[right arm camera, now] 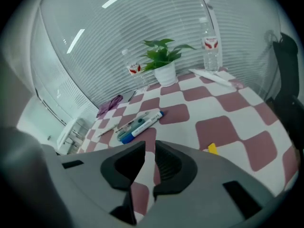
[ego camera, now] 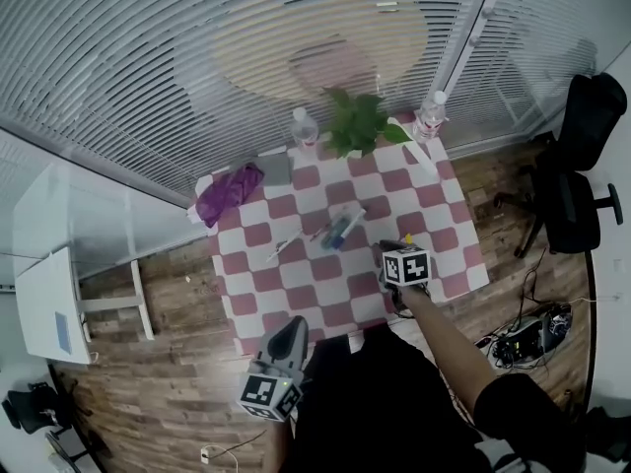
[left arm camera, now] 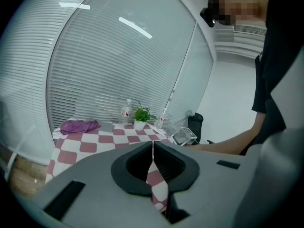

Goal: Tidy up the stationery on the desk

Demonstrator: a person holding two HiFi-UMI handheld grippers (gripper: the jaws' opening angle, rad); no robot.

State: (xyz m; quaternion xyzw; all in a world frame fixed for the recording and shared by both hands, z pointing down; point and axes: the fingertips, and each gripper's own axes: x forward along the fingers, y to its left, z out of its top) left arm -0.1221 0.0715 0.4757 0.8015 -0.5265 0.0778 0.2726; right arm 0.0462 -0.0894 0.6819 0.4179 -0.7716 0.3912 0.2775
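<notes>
1. A purple cloth point(ego camera: 229, 193) is lying at the far left corner of the checkered desk point(ego camera: 455, 264), well apart from the stationery.
2. The left gripper point(ego camera: 293, 327) is hovering just off the desk's near edge. Its jaws are pressing fully together, clenched on nothing.
3. A thin pen point(ego camera: 281, 251) is lying left of the desk's centre, near the marker group.
4. A group of markers point(ego camera: 340, 230), one with a blue end, is lying side by side near the centre.
5. The right gripper point(ego camera: 392, 246) is hovering over the near right part of the desk, short of the markers. Its jaws are standing slightly apart, released, with only the desk showing between them.
6. A small yellow piece point(right arm camera: 212, 148) is lying just beside the right gripper.
7. A white strip point(ego camera: 419, 152) is lying at the far right corner, near a water bottle point(ego camera: 430, 116).
</notes>
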